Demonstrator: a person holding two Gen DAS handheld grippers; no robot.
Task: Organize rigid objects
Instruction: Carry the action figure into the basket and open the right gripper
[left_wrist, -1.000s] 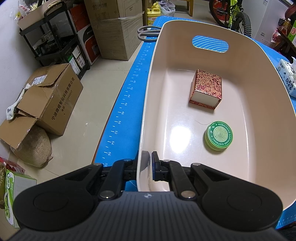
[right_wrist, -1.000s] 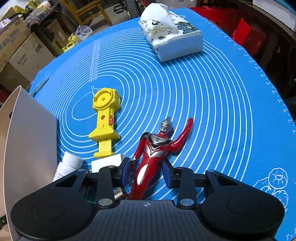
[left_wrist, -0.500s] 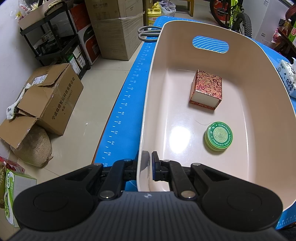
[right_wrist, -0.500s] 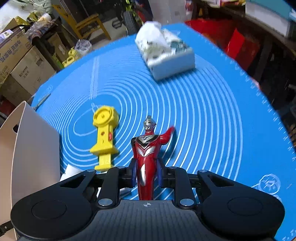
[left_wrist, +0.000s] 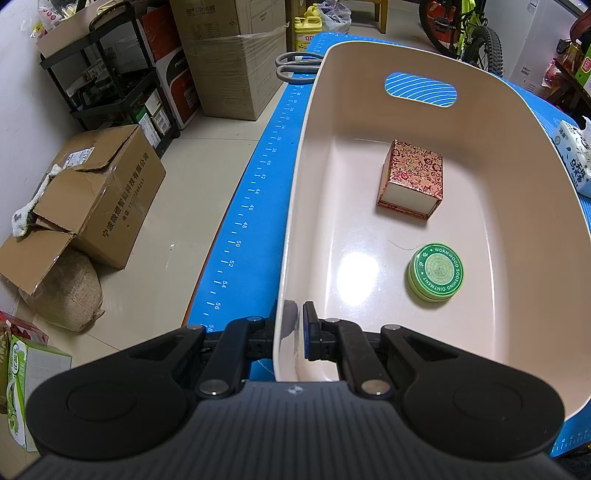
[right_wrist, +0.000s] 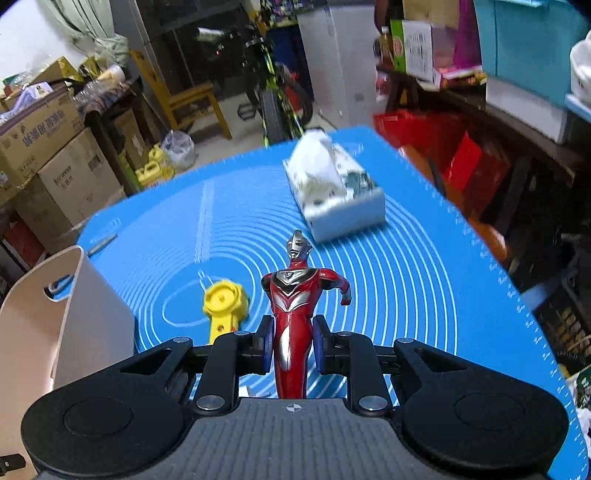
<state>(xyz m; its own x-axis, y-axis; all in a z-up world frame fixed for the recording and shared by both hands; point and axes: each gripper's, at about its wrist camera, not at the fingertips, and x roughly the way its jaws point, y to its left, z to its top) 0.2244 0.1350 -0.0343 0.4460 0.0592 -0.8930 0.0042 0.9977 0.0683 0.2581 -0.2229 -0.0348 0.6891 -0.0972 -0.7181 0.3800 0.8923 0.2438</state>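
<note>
The left wrist view looks down into a cream plastic bin (left_wrist: 517, 258) that sits on a blue mat (left_wrist: 255, 206) printed with a ruler edge. The left gripper (left_wrist: 295, 332) is clamped on the bin's near rim, one finger outside the wall and the blue pad of the other inside. Only this view shows the bin's contents: a red-and-gold patterned box (left_wrist: 412, 177) toward the far end, and a round green ointment tin (left_wrist: 436, 271) nearer, well apart from the box. A pair of grey-handled scissors (left_wrist: 295, 68) lies on the mat just beyond the bin's far left corner, and the edge of a tissue pack (left_wrist: 574, 162) shows at the right.

The right wrist view shows what the left cannot. The right gripper (right_wrist: 293, 345) is closed on a red and silver hero figure (right_wrist: 293, 310), its blue pads pressing the legs, with the figure upright and clear of the mat (right_wrist: 424, 288). A yellow plastic toy (right_wrist: 223, 306) lies on the mat just left of the figure. The tissue pack (right_wrist: 334, 192), whole here, sits farther back. The bin (right_wrist: 66, 310) appears only as an outer wall at the left.
</note>
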